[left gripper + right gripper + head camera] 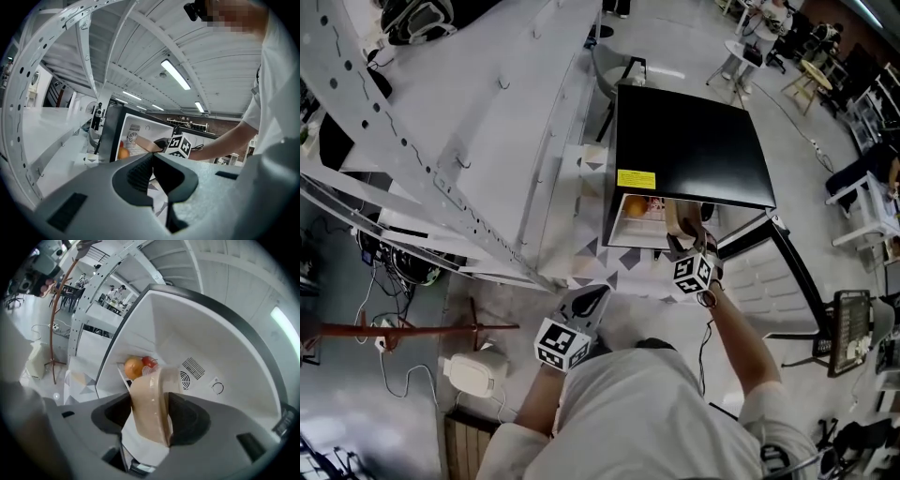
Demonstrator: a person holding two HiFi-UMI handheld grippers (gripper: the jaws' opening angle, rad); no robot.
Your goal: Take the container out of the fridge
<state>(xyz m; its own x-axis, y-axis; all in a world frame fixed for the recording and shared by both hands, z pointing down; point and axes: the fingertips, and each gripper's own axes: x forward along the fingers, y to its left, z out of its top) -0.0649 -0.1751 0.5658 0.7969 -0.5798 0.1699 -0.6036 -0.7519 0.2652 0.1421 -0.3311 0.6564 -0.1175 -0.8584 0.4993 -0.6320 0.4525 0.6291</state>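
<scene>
A black mini fridge (689,145) stands with its door (773,281) swung open to the right. My right gripper (684,236) is at the fridge's opening, shut on a beige container (150,404) that is turned on its edge between the jaws. That container (145,144) also shows just in front of the white interior in the left gripper view. An orange (133,367) and a red fruit (149,362) lie deeper inside on the shelf. My left gripper (592,298) hangs back near my body, shut and holding nothing.
A white perforated metal frame and table (441,122) run along the left of the fridge. A chair (614,66) stands behind it. On the floor at the left are a white appliance (473,372), cables and a red bar (394,328).
</scene>
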